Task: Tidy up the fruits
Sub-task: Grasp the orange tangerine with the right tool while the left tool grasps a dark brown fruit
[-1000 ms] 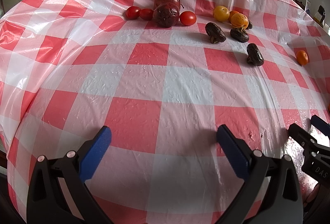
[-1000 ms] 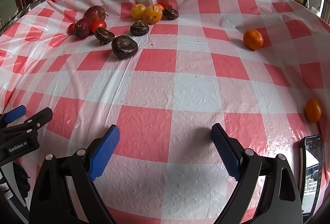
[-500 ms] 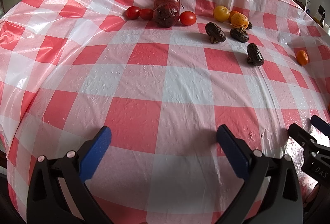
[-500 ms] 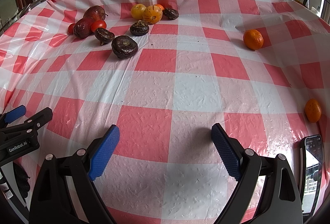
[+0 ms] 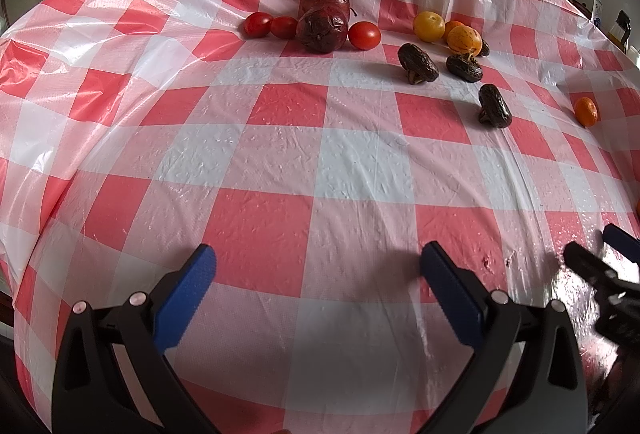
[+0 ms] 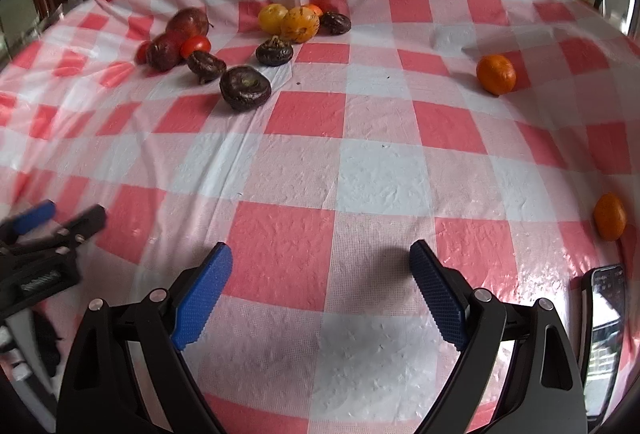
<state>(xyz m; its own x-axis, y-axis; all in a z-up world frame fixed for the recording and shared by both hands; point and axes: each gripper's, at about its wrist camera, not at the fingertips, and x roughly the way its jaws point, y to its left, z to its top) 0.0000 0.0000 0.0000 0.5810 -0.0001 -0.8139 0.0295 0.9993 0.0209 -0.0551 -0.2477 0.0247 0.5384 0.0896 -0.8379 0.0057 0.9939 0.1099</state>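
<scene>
Checked red-and-white tablecloth (image 5: pixel 280 162) under everything, fruits clustered at its far side — tomatoes (image 5: pixel 363 35), dark wrinkled fruits (image 6: pixel 245 88), yellow ones (image 6: pixel 299 24) — two oranges (image 6: pixel 495 74) well apart, left gripper (image 5: pixel 316 276) and right gripper (image 6: pixel 320 274) spread wide, empty.

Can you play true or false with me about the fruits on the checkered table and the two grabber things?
1. Both grabbers are holding fruit. False: the left gripper and the right gripper are open and empty.
2. Three small red tomatoes lie by the big dark red fruits. True.
3. The two oranges touch each other. False: one orange lies far from the other orange, near the right edge.
4. The dark brown wrinkly fruits lie on the tablecloth, not in a bowl. True.
5. A phone lies at the table's right edge. True.
</scene>
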